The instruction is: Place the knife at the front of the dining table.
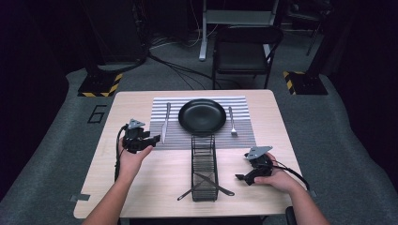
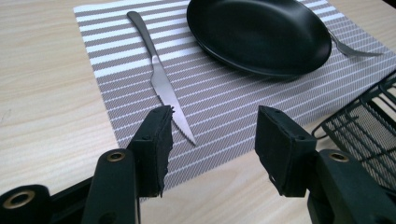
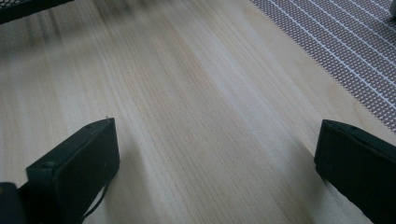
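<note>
Your left gripper has its jaws spread fairly wide with nothing between them, hanging low just off the near left corner of the striped placemat, and the knife lies right ahead on the mat with its serrated tip almost at the left jaw. I'd say that knife is your next pickup, so slide forward, straddle the blade across its narrow width near where it meets the handle, and get low, since it lies flat and thin on the weave. Your right gripper is wide open too, over bare table near the mat's edge. Next out, the black plate sits mid-mat just right of the knife, so don't swing that way, with the fork on its far side. The wire caddy between your hands holds two utensils poking out near the front, which could snag.
</note>
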`<state>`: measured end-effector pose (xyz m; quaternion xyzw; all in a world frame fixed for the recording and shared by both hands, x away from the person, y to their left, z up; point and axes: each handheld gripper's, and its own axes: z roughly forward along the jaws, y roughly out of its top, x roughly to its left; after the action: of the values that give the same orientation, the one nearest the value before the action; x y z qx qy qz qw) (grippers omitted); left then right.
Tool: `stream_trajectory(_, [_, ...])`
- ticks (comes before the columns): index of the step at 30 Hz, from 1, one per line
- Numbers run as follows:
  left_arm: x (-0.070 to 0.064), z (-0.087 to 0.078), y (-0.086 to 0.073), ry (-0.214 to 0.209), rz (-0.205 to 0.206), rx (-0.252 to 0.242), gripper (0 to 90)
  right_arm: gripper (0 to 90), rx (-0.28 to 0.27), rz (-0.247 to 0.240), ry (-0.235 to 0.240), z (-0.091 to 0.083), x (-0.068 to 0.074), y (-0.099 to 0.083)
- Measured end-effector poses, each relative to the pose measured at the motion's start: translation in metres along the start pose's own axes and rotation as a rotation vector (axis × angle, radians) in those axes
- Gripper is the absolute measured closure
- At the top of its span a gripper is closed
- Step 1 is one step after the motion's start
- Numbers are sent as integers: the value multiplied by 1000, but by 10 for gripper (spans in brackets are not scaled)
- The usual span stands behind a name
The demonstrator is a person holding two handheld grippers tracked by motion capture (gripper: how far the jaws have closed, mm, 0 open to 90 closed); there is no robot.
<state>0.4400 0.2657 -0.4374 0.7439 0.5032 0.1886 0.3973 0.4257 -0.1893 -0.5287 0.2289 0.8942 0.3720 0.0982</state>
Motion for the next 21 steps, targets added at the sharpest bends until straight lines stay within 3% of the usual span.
stream_trajectory(7, [2,-6,-17,-8,27,14,449,0,0,1,0,0,0,0])
stream_trajectory(21, [9,2,-54,-3,-4,55,429,0,0,1,-1,0,0,0])
